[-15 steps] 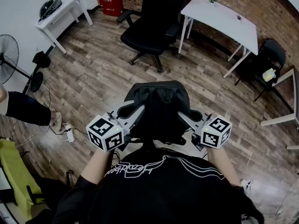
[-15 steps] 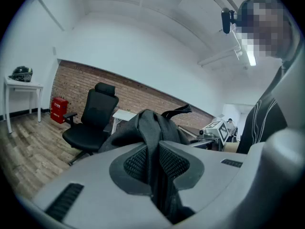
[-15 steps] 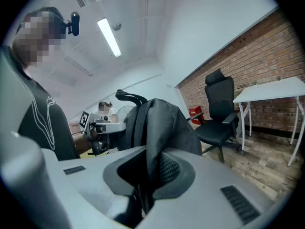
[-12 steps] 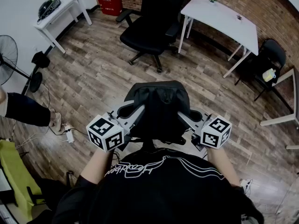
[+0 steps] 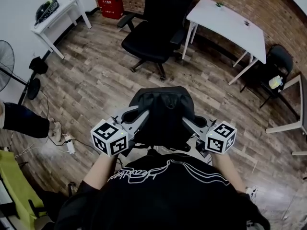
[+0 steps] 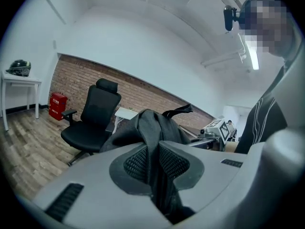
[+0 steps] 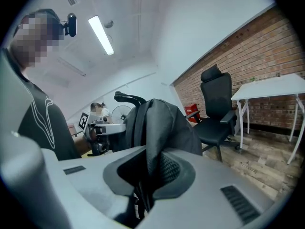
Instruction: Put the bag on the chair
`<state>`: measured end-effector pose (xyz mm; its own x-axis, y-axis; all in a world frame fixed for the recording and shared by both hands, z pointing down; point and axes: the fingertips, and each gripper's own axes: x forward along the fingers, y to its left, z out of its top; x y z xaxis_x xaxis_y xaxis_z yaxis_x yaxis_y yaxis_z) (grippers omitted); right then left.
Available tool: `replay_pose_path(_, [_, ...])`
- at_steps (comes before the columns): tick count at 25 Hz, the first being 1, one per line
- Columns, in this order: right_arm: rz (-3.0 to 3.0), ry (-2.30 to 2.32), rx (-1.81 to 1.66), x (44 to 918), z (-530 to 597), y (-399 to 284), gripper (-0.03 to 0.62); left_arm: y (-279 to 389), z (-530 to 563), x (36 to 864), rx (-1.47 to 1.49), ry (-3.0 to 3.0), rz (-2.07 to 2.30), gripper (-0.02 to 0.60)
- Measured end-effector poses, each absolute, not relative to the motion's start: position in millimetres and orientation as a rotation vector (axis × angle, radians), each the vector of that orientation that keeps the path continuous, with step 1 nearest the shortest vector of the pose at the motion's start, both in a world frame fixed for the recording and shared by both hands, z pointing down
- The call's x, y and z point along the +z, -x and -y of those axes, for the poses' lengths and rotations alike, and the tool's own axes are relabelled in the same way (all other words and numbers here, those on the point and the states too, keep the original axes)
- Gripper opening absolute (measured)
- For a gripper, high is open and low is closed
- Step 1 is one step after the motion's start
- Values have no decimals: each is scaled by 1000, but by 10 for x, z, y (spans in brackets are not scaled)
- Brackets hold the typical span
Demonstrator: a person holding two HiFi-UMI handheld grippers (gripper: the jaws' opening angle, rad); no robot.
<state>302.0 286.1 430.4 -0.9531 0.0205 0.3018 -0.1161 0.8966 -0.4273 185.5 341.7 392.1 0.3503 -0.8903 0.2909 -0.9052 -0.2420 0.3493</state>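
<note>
Grip: my left hand-held gripper [image 6: 153,162] and right hand-held gripper [image 7: 153,170] each clamped on a fold of the bag [image 5: 163,111] | Where: bag held up between them, chair [image 5: 149,38] well ahead | Handling: I judge it soft, limp, fairly light — best gripped high on both sides.

the head view looks steeply down from above the person [image 5: 163,190], onto the left gripper [image 5: 140,118], the right gripper [image 5: 188,122] and the floor [image 5: 96,80]. each gripper view looks from very near along its own jaws at the bag [image 6: 152,128], almost level. all three views share the black chair [image 5: 156,35] and the brick wall [image 6: 81,80].
</note>
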Motion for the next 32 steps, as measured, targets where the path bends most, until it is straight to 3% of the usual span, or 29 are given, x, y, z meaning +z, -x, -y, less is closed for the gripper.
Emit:
replay_pose_path(16, [2731,-103,672,4454,-2393,-1949,35,-759,-2969,4133,2,-2128,1579,74])
replay_pose_path(32, [2727,-26,765,4578,-1615,-1270,37,-149,-2321,4200,41,-2040,1650,75])
